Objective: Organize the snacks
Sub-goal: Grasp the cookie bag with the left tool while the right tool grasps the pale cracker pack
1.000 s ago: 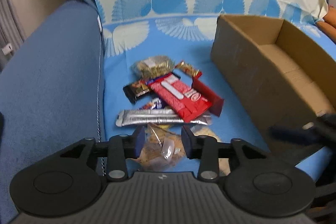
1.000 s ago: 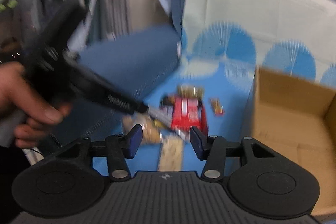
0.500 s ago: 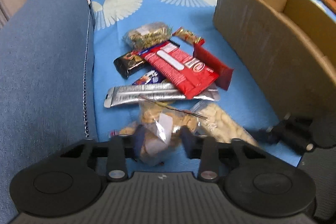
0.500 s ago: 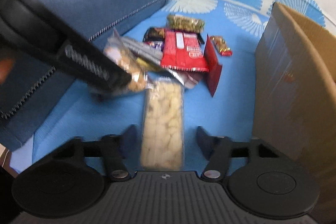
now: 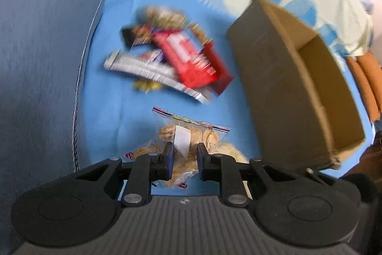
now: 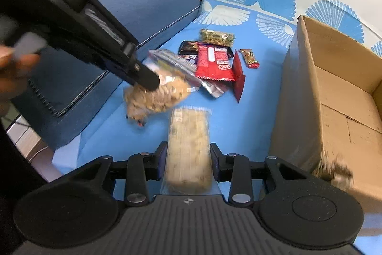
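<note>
Your left tongs (image 5: 182, 160) are closed on the clear zip bag of cookies (image 5: 191, 135), which hangs lifted above the blue sheet (image 6: 238, 121). Your right tongs (image 6: 187, 160) sit parted around the long cracker pack (image 6: 188, 138) lying flat on the sheet, the fingers just beside it; whether they touch it I cannot tell. Beyond lie the red wafer pack (image 6: 213, 61), the silver bar (image 5: 145, 68) and a nut bar (image 6: 249, 58), beside the cardboard box (image 6: 334, 92)
</note>
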